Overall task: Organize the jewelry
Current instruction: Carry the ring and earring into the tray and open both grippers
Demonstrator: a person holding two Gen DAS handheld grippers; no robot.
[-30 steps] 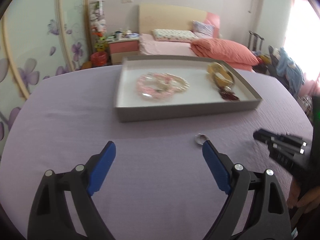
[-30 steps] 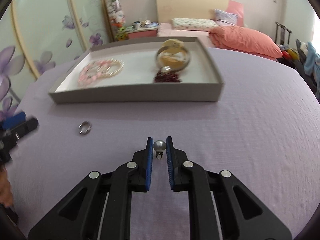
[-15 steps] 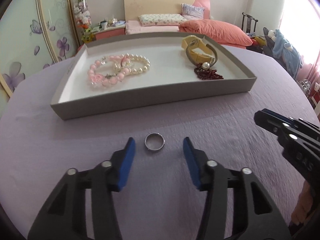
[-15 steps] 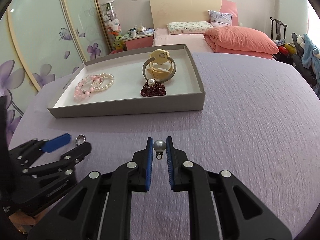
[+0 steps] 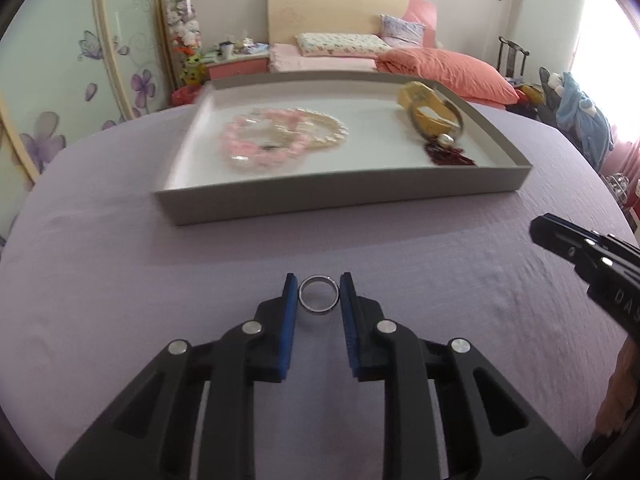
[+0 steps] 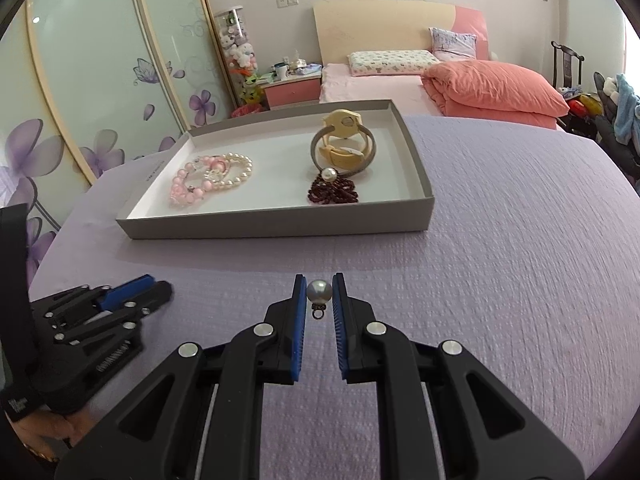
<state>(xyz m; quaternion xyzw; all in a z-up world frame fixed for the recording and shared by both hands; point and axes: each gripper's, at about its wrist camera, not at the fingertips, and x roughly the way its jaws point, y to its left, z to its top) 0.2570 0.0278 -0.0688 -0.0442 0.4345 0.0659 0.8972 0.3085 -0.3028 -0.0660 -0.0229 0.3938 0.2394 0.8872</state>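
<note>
My left gripper (image 5: 319,294) is shut on a silver ring (image 5: 318,300), its blue pads touching both sides, low over the lilac tablecloth. My right gripper (image 6: 319,294) is shut on a grey pearl pendant (image 6: 319,292) with a small loop, held above the cloth. Beyond both stands a grey tray (image 5: 344,196), also in the right wrist view (image 6: 280,226). It holds pink and white bead bracelets (image 6: 210,178), a cream watch (image 6: 344,148), a dark red bead bracelet (image 6: 334,194) and a white pearl (image 6: 329,175).
The right gripper shows at the right edge of the left wrist view (image 5: 592,260); the left gripper shows at lower left of the right wrist view (image 6: 100,320). A bed with an orange quilt (image 6: 492,92) and a wardrobe with flower doors (image 6: 80,92) stand behind the table.
My left gripper moved over the ring and closed on it. My right gripper kept the pearl pendant and rose away from the tray.
</note>
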